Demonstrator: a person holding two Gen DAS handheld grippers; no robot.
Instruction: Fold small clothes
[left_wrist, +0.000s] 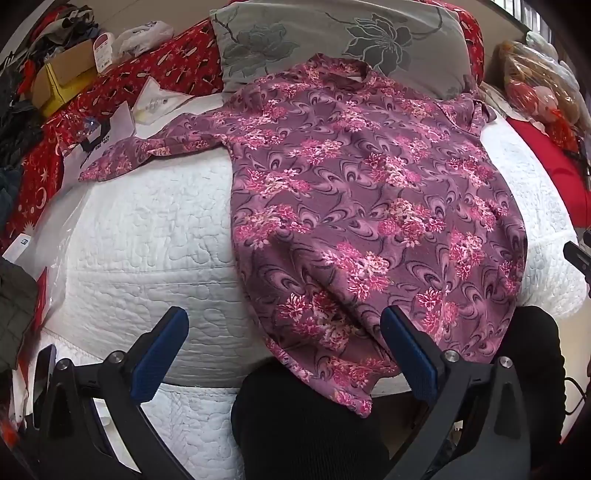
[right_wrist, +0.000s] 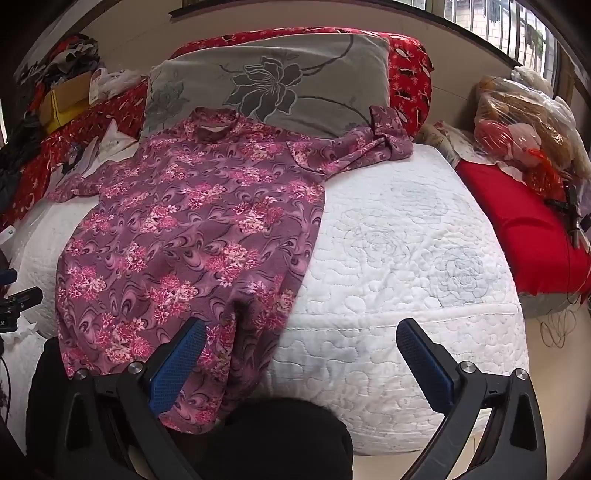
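Observation:
A purple top with pink flower print (left_wrist: 369, 192) lies flat on the white quilted mattress (left_wrist: 147, 240), collar at the far end on a grey pillow, hem hanging over the near edge. One sleeve (left_wrist: 122, 155) stretches left; the other (right_wrist: 373, 144) lies bunched at the far right. My left gripper (left_wrist: 284, 328) is open above the near edge, its right finger over the hem. My right gripper (right_wrist: 301, 339) is open, its left finger over the hem of the top (right_wrist: 192, 236), its right finger over bare mattress (right_wrist: 406, 251). Neither holds anything.
A grey flowered pillow (right_wrist: 280, 81) leans on a red bolster at the head of the bed. Papers and a plastic bag (left_wrist: 147, 103) lie at the far left, by boxes and clothes. A red cushion (right_wrist: 517, 229) and bagged items sit at right. My dark-clothed legs (left_wrist: 306, 424) press against the near edge.

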